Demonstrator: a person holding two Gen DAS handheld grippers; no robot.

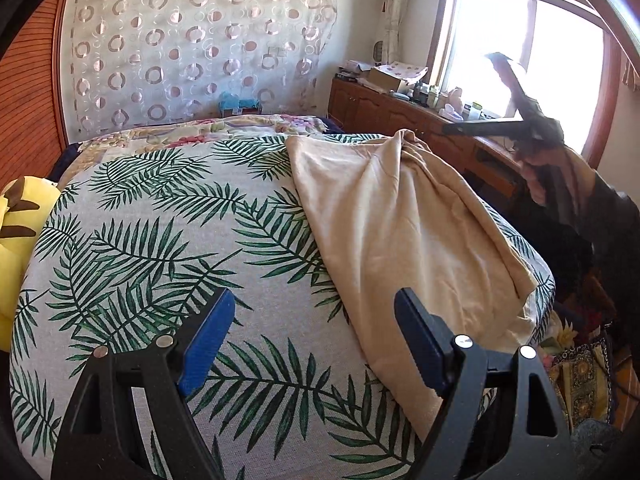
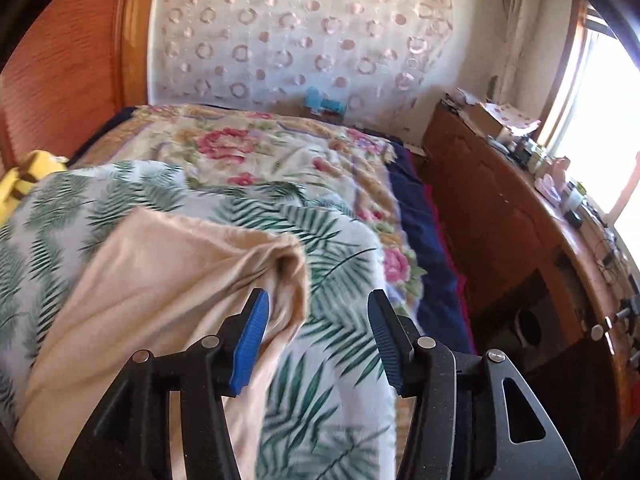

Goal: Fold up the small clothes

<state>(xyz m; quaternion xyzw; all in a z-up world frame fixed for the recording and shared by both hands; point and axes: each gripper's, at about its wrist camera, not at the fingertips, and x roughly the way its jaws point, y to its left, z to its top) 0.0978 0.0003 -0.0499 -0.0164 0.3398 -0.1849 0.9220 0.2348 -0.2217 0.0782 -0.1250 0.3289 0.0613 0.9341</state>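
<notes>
Both pairs of fingers stand wide apart and hold nothing: the left gripper (image 1: 314,344) hangs over bare leaf-print cover, the right gripper (image 2: 318,338) sits above the cloth's bunched far corner. The beige garment (image 1: 404,216) lies on the leaf-print cover (image 1: 160,216) along the bed's right side, its long axis running from near the left gripper away toward the floral blanket (image 2: 256,140). From the left fingers it lies to the right; from the right fingers, down and to the left, just beside the left pad (image 2: 250,344). The right gripper looks nearer, so the gathered corner seems its likely pick. Beyond the bed stands a wooden dresser (image 2: 500,216).
</notes>
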